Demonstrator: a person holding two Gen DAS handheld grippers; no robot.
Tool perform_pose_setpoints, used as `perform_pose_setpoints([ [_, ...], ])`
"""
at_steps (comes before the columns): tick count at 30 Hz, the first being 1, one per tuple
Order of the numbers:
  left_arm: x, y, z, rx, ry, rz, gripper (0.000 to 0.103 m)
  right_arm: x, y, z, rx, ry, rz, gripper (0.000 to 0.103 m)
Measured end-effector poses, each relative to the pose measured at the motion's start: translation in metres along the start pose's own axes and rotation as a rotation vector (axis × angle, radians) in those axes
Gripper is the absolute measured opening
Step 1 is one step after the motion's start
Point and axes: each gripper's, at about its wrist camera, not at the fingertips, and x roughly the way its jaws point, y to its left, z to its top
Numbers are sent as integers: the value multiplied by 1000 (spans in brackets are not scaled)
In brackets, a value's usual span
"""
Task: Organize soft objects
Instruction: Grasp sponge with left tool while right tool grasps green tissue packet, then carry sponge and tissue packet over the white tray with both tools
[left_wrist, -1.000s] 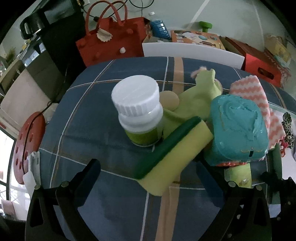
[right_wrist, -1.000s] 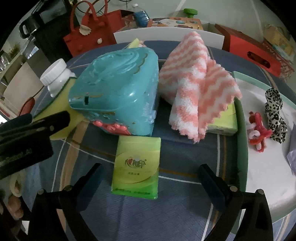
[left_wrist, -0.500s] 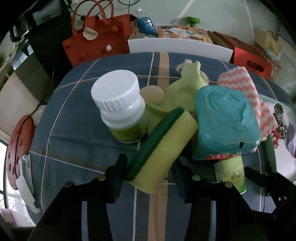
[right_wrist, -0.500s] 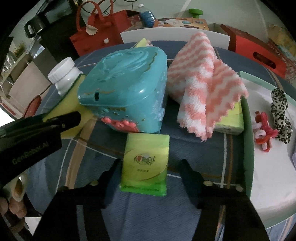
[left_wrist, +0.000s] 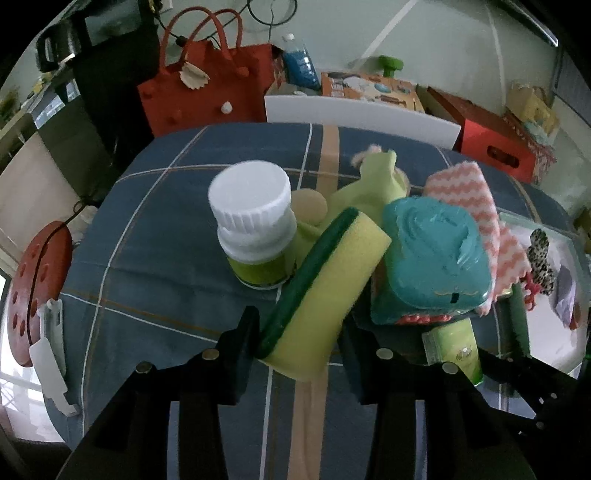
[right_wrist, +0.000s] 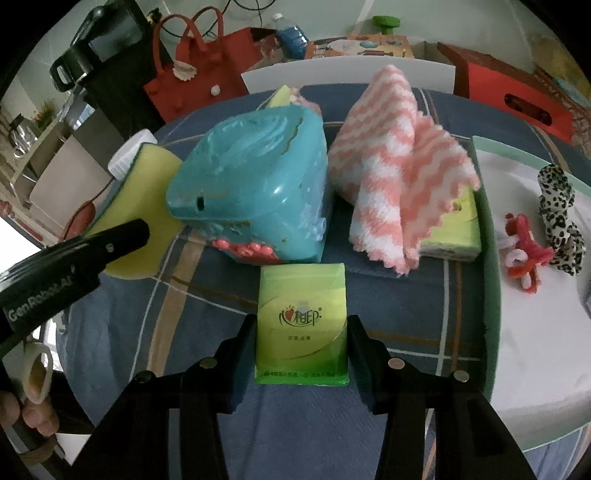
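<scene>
While your left gripper (left_wrist: 299, 339) was closing, its jaws pressed the near end of the yellow-and-green sponge (left_wrist: 325, 291) beside the white-capped bottle (left_wrist: 255, 225). Your right gripper (right_wrist: 301, 347) was closing too, jaws against both sides of the green tissue pack (right_wrist: 302, 325), printed with Chinese characters. "GenRobot.AI" read along the left gripper's side.

From my left wrist view the teal box (left_wrist: 428, 258) hides most of the pink zigzag cloth (left_wrist: 465, 188) and the upper part of the green tissue pack (left_wrist: 454, 350), while my sponge (left_wrist: 325, 291) covers the white-capped bottle's (left_wrist: 255, 225) lower right side.
</scene>
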Motion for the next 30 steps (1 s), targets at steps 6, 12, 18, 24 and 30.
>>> perform_pose_setpoints([
  [6,-17,3,5,-18,-52,1,43,-19,-8,1,24,-28,11,50],
  [12,-39,1,6,-25,-116,13,43,-40,-15,2,33,-72,0,50],
  [18,-60,-3,9,-29,-179,17,43,-61,-20,2,38,-118,-7,50],
  [24,-78,-13,11,-26,-231,4,43,-76,-22,3,41,-157,-25,50],
  [30,-88,-34,10,3,-264,-13,43,-84,-30,1,58,-175,-29,50],
])
